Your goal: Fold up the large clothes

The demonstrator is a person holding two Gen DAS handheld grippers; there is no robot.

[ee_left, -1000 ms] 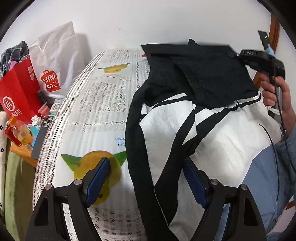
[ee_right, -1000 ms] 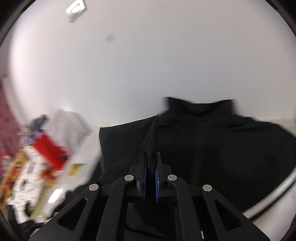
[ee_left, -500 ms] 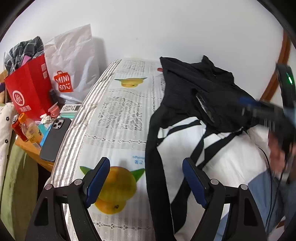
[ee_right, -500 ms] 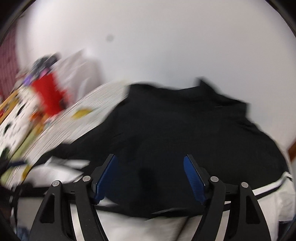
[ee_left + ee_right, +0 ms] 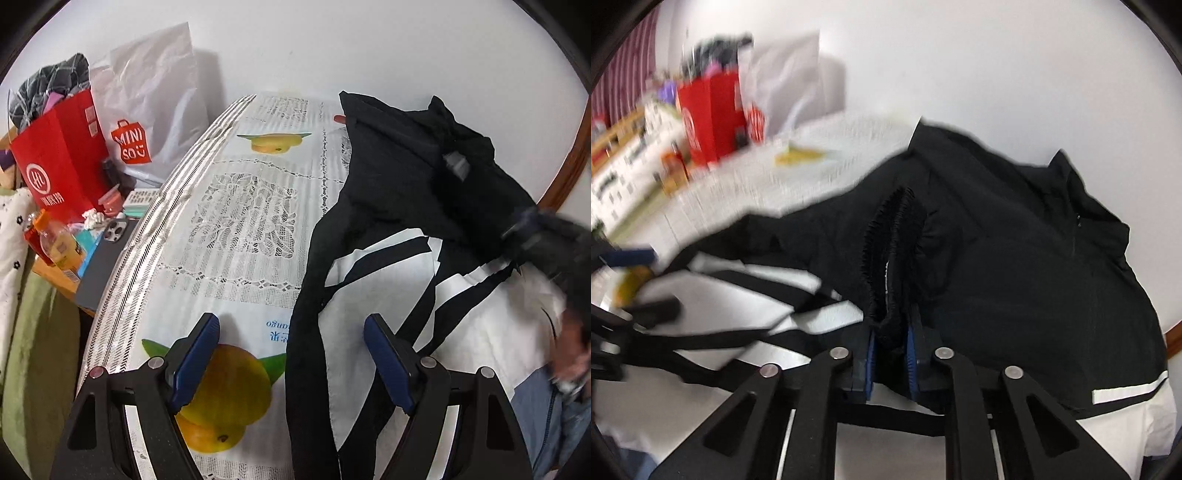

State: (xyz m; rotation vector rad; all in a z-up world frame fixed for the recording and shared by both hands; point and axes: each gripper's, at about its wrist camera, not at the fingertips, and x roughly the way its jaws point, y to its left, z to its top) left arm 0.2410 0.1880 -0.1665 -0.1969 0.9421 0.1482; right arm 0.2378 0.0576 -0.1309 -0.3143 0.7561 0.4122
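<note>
jackets: 1 (image 5: 417, 206) | grippers: 2, left gripper (image 5: 291, 363), right gripper (image 5: 891, 356) | shopping bags: 2, red bag (image 5: 62, 162), white bag (image 5: 155, 96) | phones: 1 (image 5: 107, 260) | bottles: 1 (image 5: 59, 245)

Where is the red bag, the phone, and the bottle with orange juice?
red bag (image 5: 64, 162), left wrist view, on its front face above the white logo.
phone (image 5: 105, 262), left wrist view, on the middle of its dark back.
bottle (image 5: 61, 245), left wrist view, on its juice-filled body.

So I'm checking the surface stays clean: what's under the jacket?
Under the jacket lies the mango-print lace tablecloth; whatever sits beneath the garment's middle is covered.
</note>
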